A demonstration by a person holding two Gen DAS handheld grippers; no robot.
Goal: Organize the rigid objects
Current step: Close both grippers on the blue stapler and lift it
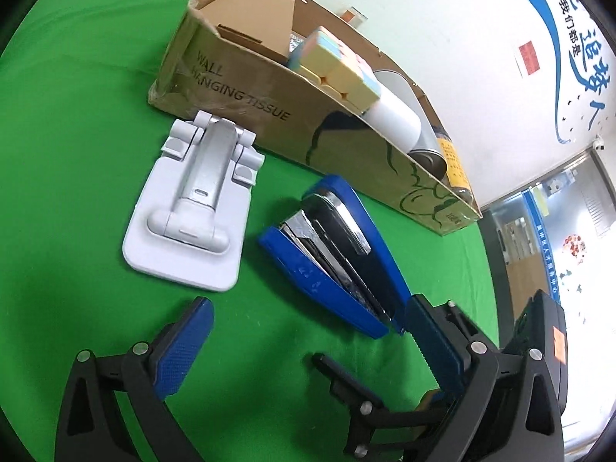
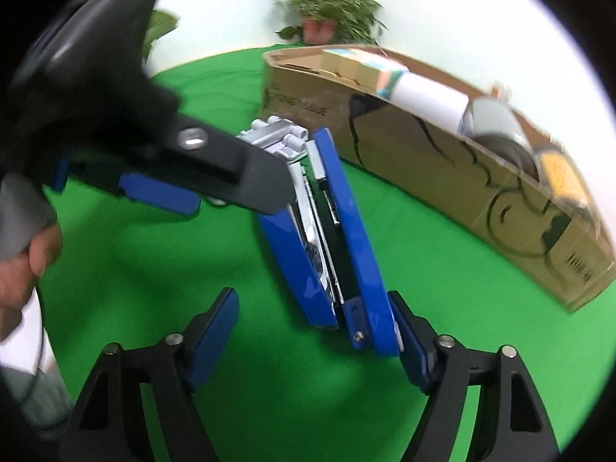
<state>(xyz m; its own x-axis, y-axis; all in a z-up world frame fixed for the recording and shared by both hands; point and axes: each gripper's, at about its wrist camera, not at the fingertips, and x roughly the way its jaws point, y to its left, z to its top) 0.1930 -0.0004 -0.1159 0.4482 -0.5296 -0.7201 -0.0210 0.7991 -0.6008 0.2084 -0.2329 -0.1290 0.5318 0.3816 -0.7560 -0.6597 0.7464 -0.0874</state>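
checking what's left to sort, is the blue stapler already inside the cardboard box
No, the blue stapler lies on the green cloth in front of the cardboard box, beside the white phone stand.

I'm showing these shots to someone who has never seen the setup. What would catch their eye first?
Most likely the blue stapler, lying on its side in the middle of the bright green cloth, with the right gripper open around its near end. Next, the white folding stand lying flat to the stapler's left, and behind both the long cardboard box, already holding pastel cubes and a white cylinder.
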